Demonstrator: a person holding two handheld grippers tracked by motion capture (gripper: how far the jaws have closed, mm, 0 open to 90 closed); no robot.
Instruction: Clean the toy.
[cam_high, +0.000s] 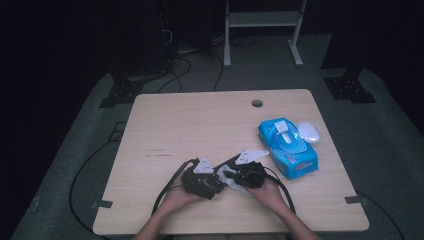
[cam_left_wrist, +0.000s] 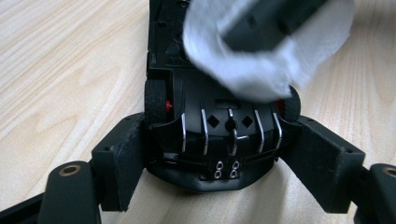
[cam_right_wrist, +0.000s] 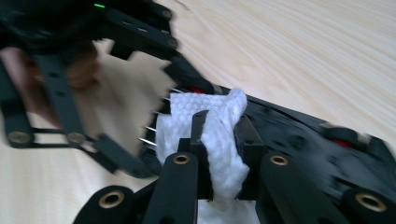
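So the black toy car (cam_left_wrist: 219, 126) was lying upside down near the front edge of the table (cam_high: 200, 120), underside up, and its rear end sat right between the left gripper's (cam_left_wrist: 219, 154) jaws. Those jaws were clamped on the car across its width, one pad on each flank just behind the rear wheels, so the car's long axis ran straight away from that gripper, out along the line its jaws point.

The white wipe (cam_right_wrist: 210, 135) was pinched tight in the right gripper (cam_right_wrist: 219, 140), jaws pressed together on a bunched fold of it. In the left gripper view the wipe sat draped over the chassis just past the rear axle, a bit blurred, so I couldn't tell how hard it was pressing.

From the high view the two grippers met nose to nose, left gripper (cam_high: 202, 181) and right gripper (cam_high: 245, 175), wipe between them. My read: the right hand was the one doing the wiping, and any stroke would want to run lengthwise along the car, away from the left jaws.

Off to the right, well apart, sat the blue wipes pack (cam_high: 287, 145).
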